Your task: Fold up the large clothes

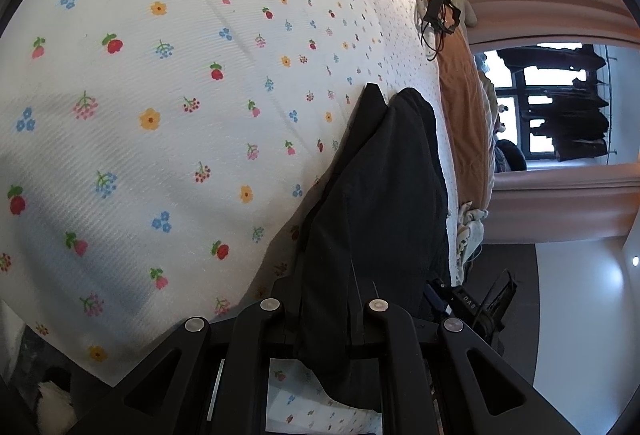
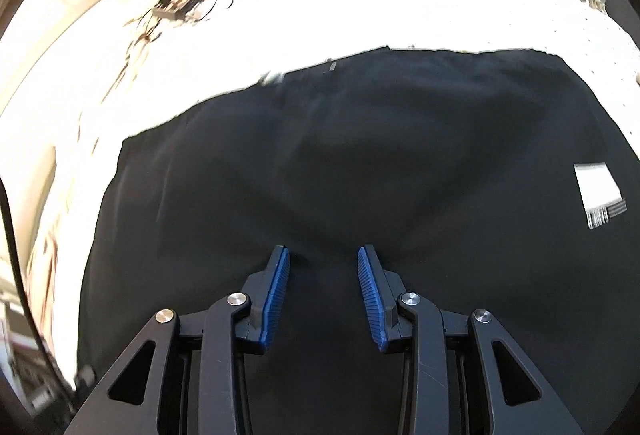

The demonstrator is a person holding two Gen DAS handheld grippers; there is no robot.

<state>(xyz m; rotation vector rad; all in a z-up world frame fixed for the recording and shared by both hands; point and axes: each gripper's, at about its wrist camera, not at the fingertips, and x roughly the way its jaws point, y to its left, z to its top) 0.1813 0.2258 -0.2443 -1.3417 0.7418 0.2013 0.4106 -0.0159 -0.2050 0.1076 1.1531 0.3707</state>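
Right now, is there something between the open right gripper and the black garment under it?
Nothing visible. The right gripper hangs open directly over the black garment, only bare cloth between its blue pads. The white tag lies far to the side.

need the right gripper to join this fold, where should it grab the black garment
Probably the garment's far straight edge, where it meets the white sheet. Come in low from the near side, over the flat cloth: the right gripper is open above its middle, where there's no free edge.
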